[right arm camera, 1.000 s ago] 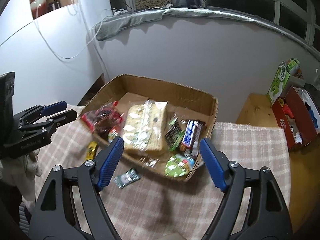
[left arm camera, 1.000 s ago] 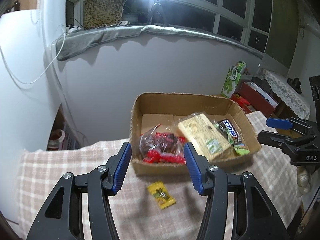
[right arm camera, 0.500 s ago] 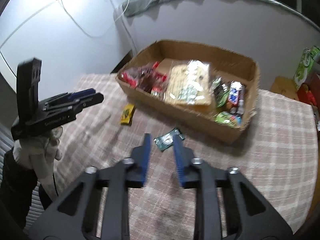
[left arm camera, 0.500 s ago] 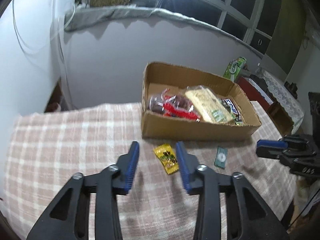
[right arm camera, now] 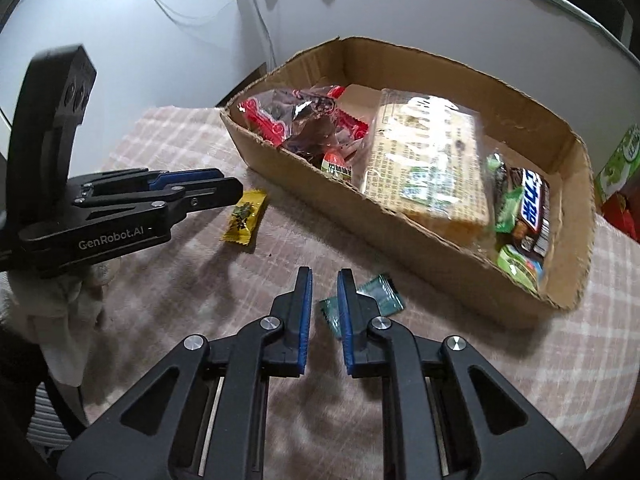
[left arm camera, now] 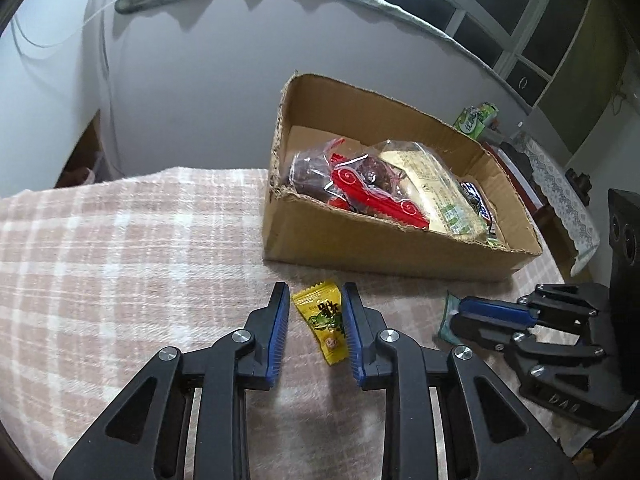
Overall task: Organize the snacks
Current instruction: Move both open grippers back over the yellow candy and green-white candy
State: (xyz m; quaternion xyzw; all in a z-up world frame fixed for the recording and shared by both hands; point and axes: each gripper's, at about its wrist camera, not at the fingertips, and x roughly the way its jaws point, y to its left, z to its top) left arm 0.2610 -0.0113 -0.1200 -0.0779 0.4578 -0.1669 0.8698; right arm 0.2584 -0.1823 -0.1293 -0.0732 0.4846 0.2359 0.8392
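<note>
**A:** Where is the cardboard box [left arm camera: 384,252]?

**B:** On the checked cloth [left arm camera: 120,260], full of snacks.

**A:** And the left gripper [left arm camera: 315,292]?

**B:** Its jaws just closed in. The yellow candy [left arm camera: 322,320] lies between them, not squeezed.

**A:** The right gripper [right arm camera: 324,276]?

**B:** Closing too, with a small gap left. It is over the green packet [right arm camera: 380,294] near the box.

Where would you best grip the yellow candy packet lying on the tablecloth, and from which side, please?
Grip the yellow candy packet across its narrow middle, coming down from above. It lies flat on the tablecloth, long axis running away from the left gripper, so the long edges are the ones to pinch. The fingers already flank those edges; the crimped ends look too thin and floppy to hold well.
</note>
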